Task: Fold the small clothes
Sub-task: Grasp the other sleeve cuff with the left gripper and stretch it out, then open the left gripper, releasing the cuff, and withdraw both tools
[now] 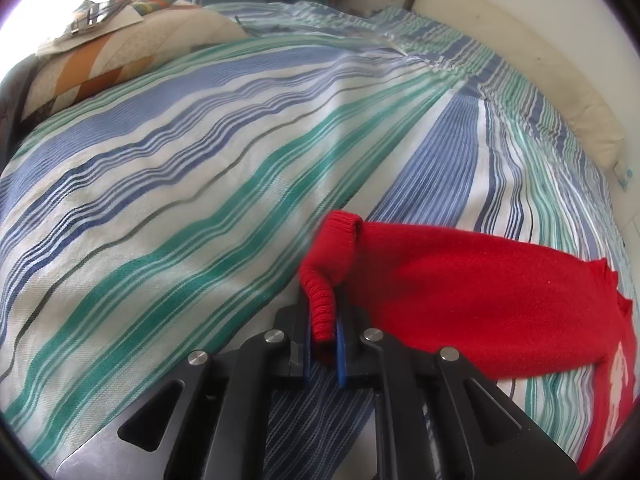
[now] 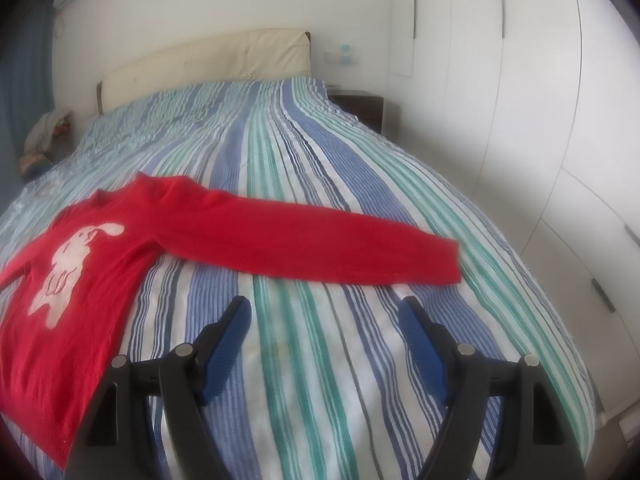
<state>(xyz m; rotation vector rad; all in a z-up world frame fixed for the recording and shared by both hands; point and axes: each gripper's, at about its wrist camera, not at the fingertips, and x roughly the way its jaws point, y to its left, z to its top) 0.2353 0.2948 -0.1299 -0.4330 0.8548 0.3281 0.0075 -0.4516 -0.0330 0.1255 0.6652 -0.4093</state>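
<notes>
A small red knitted sweater (image 2: pixel 100 248) with a white rabbit on the front lies face up on the striped bed cover (image 2: pixel 320 184). Its one sleeve (image 2: pixel 312 244) stretches out flat to the right. My right gripper (image 2: pixel 324 320) is open and empty, hovering just in front of that sleeve. My left gripper (image 1: pixel 324 332) is shut on the ribbed cuff (image 1: pixel 322 312) of the other sleeve (image 1: pixel 460 292) and holds it a little above the bed. The sweater's body shows at the right edge of the left wrist view (image 1: pixel 612 380).
Pillows (image 1: pixel 120 52) with papers on top lie at the far left of the bed. A cream headboard (image 2: pixel 208 56) stands at the back. A dark nightstand (image 2: pixel 360 108) and white wardrobe doors (image 2: pixel 520 100) are to the right of the bed.
</notes>
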